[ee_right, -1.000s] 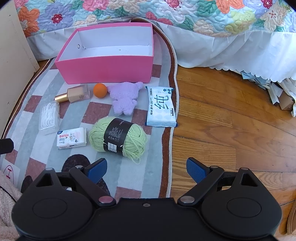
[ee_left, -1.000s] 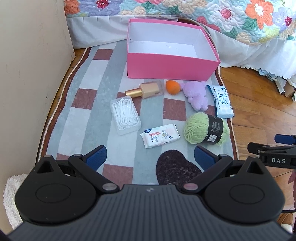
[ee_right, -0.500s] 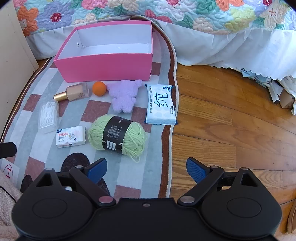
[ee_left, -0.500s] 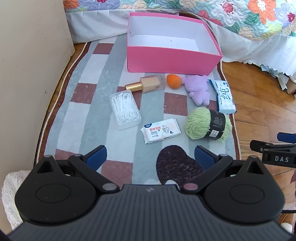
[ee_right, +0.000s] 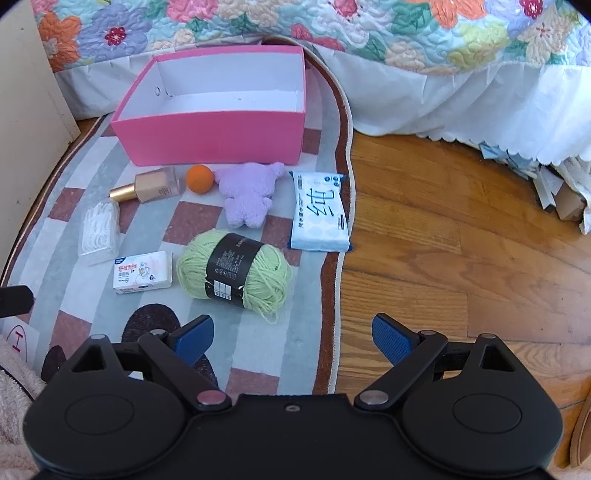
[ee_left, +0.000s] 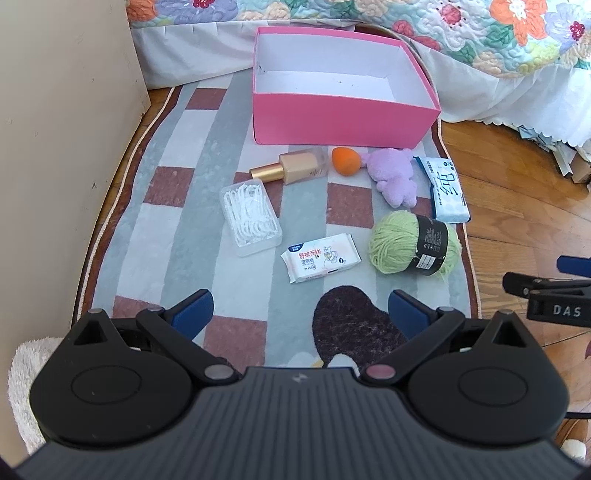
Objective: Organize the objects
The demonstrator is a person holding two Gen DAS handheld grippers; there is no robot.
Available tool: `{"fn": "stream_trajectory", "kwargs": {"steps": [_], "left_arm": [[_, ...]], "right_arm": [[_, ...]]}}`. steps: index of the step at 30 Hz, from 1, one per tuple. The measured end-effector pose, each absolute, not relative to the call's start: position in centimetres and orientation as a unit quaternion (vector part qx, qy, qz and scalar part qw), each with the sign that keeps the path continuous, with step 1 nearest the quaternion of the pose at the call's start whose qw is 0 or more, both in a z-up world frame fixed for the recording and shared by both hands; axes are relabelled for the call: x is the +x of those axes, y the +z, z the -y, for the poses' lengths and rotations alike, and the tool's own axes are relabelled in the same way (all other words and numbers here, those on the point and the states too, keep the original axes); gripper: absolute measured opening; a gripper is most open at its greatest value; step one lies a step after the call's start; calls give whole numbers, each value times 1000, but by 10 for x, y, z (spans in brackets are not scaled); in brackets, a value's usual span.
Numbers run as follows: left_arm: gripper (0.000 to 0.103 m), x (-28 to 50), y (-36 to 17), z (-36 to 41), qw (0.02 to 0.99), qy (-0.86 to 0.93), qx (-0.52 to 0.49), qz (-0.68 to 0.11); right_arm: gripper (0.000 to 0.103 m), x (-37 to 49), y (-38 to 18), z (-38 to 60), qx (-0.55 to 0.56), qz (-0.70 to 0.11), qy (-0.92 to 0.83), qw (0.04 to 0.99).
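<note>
An empty pink box (ee_left: 343, 114) (ee_right: 214, 136) stands on a checked rug near the bed. In front of it lie a gold-capped bottle (ee_left: 291, 170) (ee_right: 147, 188), an orange sponge (ee_left: 345, 164) (ee_right: 200, 178), a purple plush toy (ee_left: 395, 179) (ee_right: 249, 197), a blue tissue pack (ee_left: 447, 190) (ee_right: 319, 212), a clear box of floss picks (ee_left: 251, 218) (ee_right: 98, 230), a wipes pack (ee_left: 320, 257) (ee_right: 143, 272) and a green yarn ball (ee_left: 413, 242) (ee_right: 234, 271). My left gripper (ee_left: 299, 312) is open above the rug, short of the wipes. My right gripper (ee_right: 291, 339) is open near the rug's edge, just short of the yarn.
A cream cabinet wall (ee_left: 62, 129) borders the rug's left side. A bed with a floral quilt (ee_right: 332, 33) and a white skirt runs along the back. Wood floor (ee_right: 461, 240) lies to the right, with paper clutter (ee_right: 554, 184) under the bed edge.
Both grippers have pulled back a little and lifted, so the objects sit slightly farther off. Nothing on the rug has moved, and both grippers stay open.
</note>
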State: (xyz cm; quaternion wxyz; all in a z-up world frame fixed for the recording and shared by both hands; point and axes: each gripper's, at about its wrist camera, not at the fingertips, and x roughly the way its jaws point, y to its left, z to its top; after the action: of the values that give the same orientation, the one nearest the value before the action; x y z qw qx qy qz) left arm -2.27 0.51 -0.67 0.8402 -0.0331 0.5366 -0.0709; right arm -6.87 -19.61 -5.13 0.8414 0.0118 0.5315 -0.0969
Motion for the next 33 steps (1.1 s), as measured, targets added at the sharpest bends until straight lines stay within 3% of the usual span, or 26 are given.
{"fn": "stream_trajectory", "kwargs": {"steps": [7,15,21,33], "left_arm": [[102,-22,5,-6,838,-89,-39,-537],[102,11,24,23,838,-144,-5,-527],[102,40,-11,67,828,-180,24,-531],[98,88,-103,87,803,-206,-66,-556]], "right_arm": [[95,-78,-37,201,34,-518,-56,853],[95,-95,-36,216,36,-439,-7,898],[95,-79,-67,229,99,-418,27,903],[95,-48,-148,210,11,-417,70,906]]}}
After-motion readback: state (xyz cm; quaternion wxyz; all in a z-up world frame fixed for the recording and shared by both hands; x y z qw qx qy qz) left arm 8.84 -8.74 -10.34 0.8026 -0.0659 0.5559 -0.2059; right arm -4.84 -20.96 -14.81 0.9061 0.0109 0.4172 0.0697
